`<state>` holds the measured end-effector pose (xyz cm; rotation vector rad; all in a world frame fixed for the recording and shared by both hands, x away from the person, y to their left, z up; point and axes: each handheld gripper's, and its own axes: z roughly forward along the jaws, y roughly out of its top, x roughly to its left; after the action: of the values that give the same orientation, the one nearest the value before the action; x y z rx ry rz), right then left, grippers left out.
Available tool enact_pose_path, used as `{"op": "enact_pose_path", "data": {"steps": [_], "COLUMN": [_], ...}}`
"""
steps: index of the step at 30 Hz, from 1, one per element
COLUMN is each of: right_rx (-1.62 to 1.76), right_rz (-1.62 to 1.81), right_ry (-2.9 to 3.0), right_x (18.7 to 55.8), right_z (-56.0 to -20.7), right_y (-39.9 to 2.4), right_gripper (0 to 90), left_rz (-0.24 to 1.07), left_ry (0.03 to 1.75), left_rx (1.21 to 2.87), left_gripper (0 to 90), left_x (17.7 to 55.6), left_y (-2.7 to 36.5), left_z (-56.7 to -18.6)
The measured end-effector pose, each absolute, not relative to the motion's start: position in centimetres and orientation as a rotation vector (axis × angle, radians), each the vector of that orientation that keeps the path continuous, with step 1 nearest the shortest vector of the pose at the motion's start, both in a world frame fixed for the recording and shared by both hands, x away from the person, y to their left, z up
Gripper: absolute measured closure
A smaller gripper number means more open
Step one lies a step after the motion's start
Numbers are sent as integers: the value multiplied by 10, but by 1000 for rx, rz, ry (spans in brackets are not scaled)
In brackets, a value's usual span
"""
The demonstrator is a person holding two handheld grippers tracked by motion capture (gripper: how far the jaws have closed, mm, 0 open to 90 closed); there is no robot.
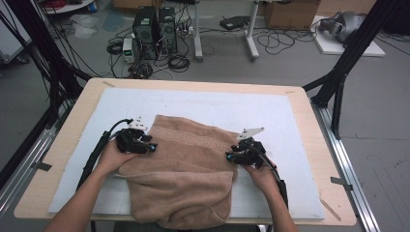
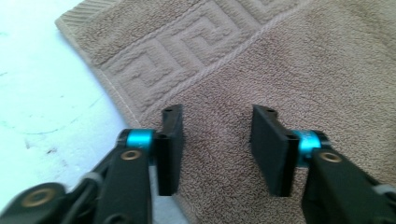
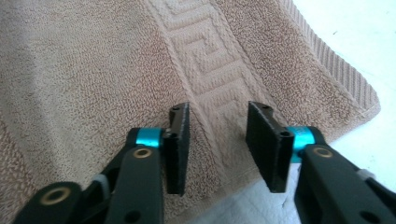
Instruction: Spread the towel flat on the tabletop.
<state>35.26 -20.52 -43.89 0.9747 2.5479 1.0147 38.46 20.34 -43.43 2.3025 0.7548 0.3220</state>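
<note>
A tan towel (image 1: 183, 174) with a key-pattern border lies crumpled on the white mat (image 1: 217, 104), and its near end hangs over the table's front edge. My left gripper (image 1: 153, 146) rests at the towel's left side, its jaws apart. In the left gripper view, the left gripper (image 2: 217, 135) stands open over the towel (image 2: 280, 60), just inside the hemmed edge, with nothing pinched. My right gripper (image 1: 229, 156) sits at the towel's right side. In the right gripper view, the right gripper (image 3: 218, 135) is open and straddles the patterned band of the towel (image 3: 84, 70) near its corner.
The mat covers a wooden table (image 1: 309, 111). Black frame struts (image 1: 338, 82) rise at both back corners. On the floor behind the table are computer towers (image 1: 154, 29), cables and cardboard boxes. Bare mat lies beyond the towel and to both sides.
</note>
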Motion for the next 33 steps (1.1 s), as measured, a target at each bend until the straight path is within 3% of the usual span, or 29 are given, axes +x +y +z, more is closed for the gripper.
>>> {"op": "enact_pose_path", "data": {"steps": [6, 9, 22, 33], "right_rx": [1001, 992, 938, 879], "right_rz": [1048, 1037, 1039, 1018], "right_ry": [2563, 2580, 2591, 2590], "right_x": [359, 363, 371, 393], "right_z": [-439, -438, -421, -390], "right_y": [-210, -209, -206, -202], "right_gripper": [799, 835, 857, 864], "left_rz": [317, 310, 326, 355], "left_ry": [744, 746, 765, 853], "left_rx": [2306, 2304, 2281, 2103], "left_gripper": [792, 825, 860, 864], "left_x": [383, 384, 381, 391], "left_y": [202, 202, 207, 222], "left_z": [-433, -433, -425, -401]}}
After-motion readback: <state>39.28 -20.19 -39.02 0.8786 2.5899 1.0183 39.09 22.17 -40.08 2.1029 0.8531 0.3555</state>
